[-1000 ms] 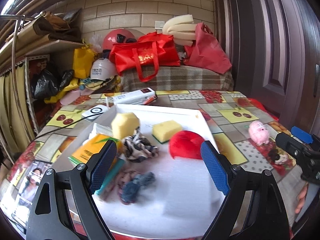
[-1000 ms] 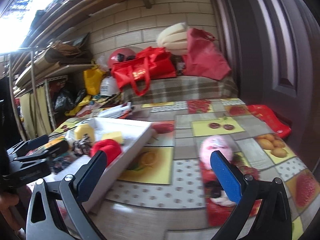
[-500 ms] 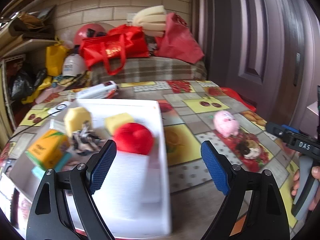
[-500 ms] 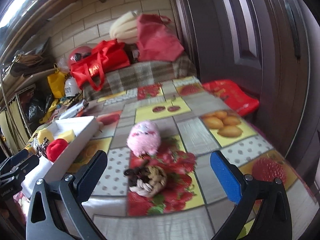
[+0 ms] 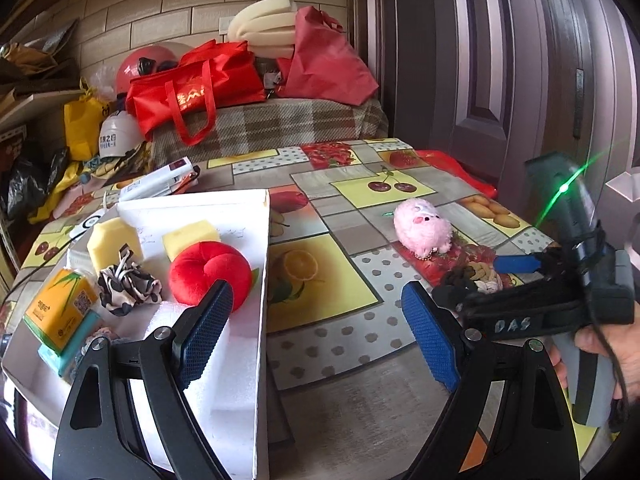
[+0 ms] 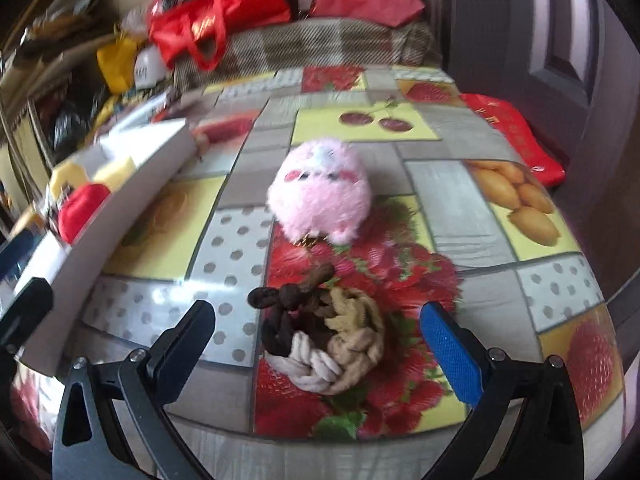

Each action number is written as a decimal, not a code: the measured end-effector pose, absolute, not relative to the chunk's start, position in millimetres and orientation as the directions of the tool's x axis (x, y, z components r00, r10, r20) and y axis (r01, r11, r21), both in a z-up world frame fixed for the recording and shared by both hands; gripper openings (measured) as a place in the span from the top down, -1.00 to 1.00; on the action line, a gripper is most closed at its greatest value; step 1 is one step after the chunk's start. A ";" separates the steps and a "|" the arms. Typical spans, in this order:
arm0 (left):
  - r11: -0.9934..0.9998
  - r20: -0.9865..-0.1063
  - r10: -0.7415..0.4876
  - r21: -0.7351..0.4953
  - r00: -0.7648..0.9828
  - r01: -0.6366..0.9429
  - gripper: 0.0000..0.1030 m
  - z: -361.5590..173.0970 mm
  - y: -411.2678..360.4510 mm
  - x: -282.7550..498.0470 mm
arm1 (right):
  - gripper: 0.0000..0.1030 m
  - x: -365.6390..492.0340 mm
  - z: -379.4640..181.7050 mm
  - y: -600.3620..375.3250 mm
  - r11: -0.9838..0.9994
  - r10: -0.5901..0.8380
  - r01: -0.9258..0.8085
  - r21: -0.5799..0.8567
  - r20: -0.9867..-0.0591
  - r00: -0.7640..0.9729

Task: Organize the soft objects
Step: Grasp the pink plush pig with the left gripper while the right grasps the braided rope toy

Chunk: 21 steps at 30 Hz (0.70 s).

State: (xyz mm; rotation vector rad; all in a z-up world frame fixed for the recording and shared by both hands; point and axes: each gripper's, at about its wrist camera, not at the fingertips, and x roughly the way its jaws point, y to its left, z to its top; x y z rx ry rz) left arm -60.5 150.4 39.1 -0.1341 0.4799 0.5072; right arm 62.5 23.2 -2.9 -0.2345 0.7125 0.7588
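On the fruit-print tablecloth [image 6: 440, 216], the braided brown-and-cream scrunchie [image 6: 328, 340] lies between the wide-spread jaws of the right gripper [image 6: 320, 336], untouched by either pad. The pink plush toy [image 6: 320, 188] sits at 12 o'clock from it, just beyond. The left gripper [image 5: 316, 320] hangs wide and empty over the white tray's [image 5: 262, 240] right edge. In the tray, at 10 o'clock from that gripper: red plush [image 5: 208, 270], two yellow sponges [image 5: 190, 234], patterned scrunchie [image 5: 126, 284].

Home storage rm, brick wall [image 5: 160, 20], fruit-print tablecloth [image 5: 360, 196], piled red bags [image 5: 200, 84]
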 end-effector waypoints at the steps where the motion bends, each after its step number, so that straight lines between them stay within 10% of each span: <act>1: 0.866 -0.480 0.433 -0.011 0.763 -0.499 -0.69 38.5 151.9 -59.8 | -0.91 61.9 -4.6 26.4 0.708 0.539 -0.705 0.041 -0.676 0.502; 9: 0.866 -0.518 0.428 0.002 0.741 -0.500 -0.69 34.6 153.2 -50.3 | 0.23 53.2 -1.9 21.1 0.675 0.540 -0.737 -0.031 -0.659 0.523; 21: 0.883 -0.662 0.298 -0.082 0.687 -0.463 -0.68 16.4 154.5 28.1 | 0.30 118.6 -1.5 -56.6 0.760 0.596 -0.609 0.226 -0.615 0.516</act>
